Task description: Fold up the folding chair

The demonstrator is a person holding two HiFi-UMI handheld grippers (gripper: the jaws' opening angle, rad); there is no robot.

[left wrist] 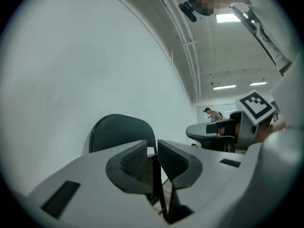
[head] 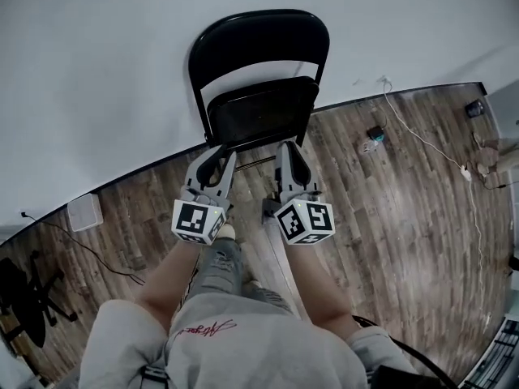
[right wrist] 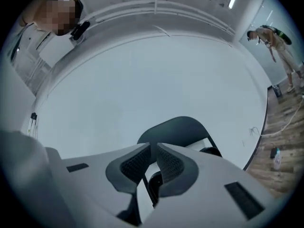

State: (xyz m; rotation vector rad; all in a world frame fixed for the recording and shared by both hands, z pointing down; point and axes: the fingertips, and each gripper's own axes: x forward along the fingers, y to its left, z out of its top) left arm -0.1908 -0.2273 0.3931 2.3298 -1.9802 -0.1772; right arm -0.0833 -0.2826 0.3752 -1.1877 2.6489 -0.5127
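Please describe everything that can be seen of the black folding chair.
The folding chair is black, with a thin tube frame, a curved backrest panel and a seat tilted up. It stands on the wood floor by the white wall. The left tool and right tool grip the seat's front edge.

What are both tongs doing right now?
Left tongs: closed on the seat edge.
Right tongs: closed at the seat; grip cannot be told.
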